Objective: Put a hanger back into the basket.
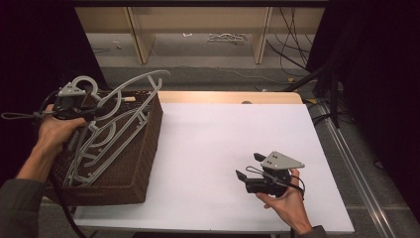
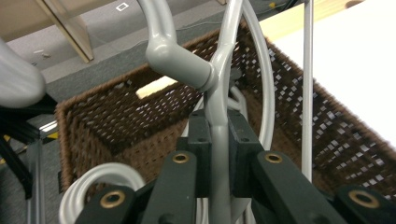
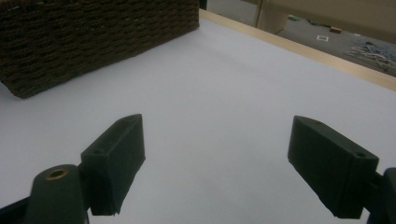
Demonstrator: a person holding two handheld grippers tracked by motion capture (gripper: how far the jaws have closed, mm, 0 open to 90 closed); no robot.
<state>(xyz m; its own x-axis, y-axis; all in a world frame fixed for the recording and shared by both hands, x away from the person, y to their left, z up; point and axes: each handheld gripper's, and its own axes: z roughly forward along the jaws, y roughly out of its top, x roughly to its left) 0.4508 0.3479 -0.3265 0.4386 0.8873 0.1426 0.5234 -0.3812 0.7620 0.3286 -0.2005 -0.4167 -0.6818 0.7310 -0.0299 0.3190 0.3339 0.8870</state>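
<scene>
A grey hanger (image 2: 219,93) is pinched between the pads of the left gripper (image 2: 218,154), just above the brown basket (image 1: 143,163) where several hangers are already piled. The right gripper (image 1: 250,166) is spread wide and empty over the white table (image 1: 208,139), well apart from the basket. The held hanger is not yet laid in, so this step is judged as nearly done.

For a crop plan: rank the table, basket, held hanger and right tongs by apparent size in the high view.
1. Table
2. Basket
3. Hanger, spans nearly the basket's length but thin
4. Right tongs, open, nearer the camera yet smallest

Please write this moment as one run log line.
left gripper: shut on grey hanger over brown basket | right gripper: open, nothing between jaws, above white table
</scene>
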